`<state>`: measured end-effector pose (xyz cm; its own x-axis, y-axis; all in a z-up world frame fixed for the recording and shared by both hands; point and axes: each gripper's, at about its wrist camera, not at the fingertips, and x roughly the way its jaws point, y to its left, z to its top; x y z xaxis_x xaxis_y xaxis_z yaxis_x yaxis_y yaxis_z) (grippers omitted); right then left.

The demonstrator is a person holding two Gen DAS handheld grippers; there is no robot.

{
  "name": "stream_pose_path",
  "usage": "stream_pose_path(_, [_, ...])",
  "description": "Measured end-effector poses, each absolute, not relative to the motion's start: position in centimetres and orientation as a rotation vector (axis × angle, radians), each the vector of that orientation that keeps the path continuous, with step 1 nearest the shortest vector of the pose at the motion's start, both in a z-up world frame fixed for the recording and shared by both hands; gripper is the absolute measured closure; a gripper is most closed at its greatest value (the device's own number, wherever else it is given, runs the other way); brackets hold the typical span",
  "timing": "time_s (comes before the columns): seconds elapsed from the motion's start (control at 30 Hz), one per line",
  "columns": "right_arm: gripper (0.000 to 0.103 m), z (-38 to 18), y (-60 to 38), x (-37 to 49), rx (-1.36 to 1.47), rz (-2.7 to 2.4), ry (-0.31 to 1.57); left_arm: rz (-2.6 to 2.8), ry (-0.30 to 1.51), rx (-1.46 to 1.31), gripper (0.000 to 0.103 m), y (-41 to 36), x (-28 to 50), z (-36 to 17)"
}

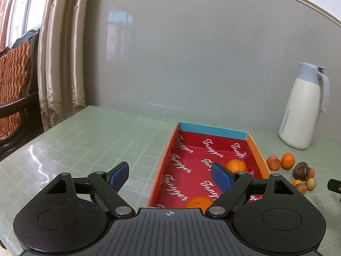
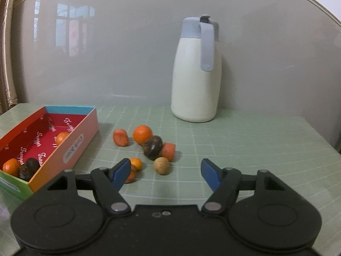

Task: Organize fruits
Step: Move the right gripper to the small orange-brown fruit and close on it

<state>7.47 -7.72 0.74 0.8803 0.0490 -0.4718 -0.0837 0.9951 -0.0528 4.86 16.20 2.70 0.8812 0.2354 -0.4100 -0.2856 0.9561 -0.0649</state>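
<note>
A red-lined cardboard box point(image 1: 257, 153) point(image 2: 84, 137) lies on the green table. It holds two oranges point(image 1: 235, 165) point(image 1: 198, 202) and a dark fruit point(image 2: 28, 168). A loose pile sits right of the box: an orange point(image 2: 142, 134), a dark brown fruit point(image 2: 152, 147), reddish pieces point(image 2: 120, 137) point(image 2: 168, 151), a tan nut point(image 2: 162, 165) and a small orange point(image 2: 136, 163). The pile also shows in the left wrist view point(image 1: 287, 160). My left gripper point(image 1: 170, 175) is open and empty over the box's left wall. My right gripper point(image 2: 166, 170) is open and empty, just short of the pile.
A white jug with a grey lid point(image 1: 302, 106) point(image 2: 196, 70) stands at the back against a grey wall. A chair with an orange cushion point(image 1: 12, 81) and curtains point(image 1: 59, 53) are off the table's left edge.
</note>
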Motion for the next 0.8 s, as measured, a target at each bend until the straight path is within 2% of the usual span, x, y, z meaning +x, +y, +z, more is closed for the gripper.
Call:
stream_pose_path(0.27, [0.035,-0.4,-5.8,8.8,-0.088,0.111,0.526,0.310,0.411,-0.135,0.019,18.0,4.3,2.3])
stream_pose_path(0.53, [0.052,-1.8,-3.6,10.4,-0.120,0.145,0.565,0.348,0.420,-0.138,0.019,19.6,3.8,1.9])
stream_pose_path(0.67, [0.054,-2.2,-3.2,10.9,-0.122,0.146,0.569,0.357,0.426,-0.141,0.019,20.0,3.7,1.7])
stream_pose_path(0.8, [0.061,-2.6,-3.1,11.6,-0.118,0.146,0.590,0.361,0.426,-0.140,0.019,20.0,3.7,1.6])
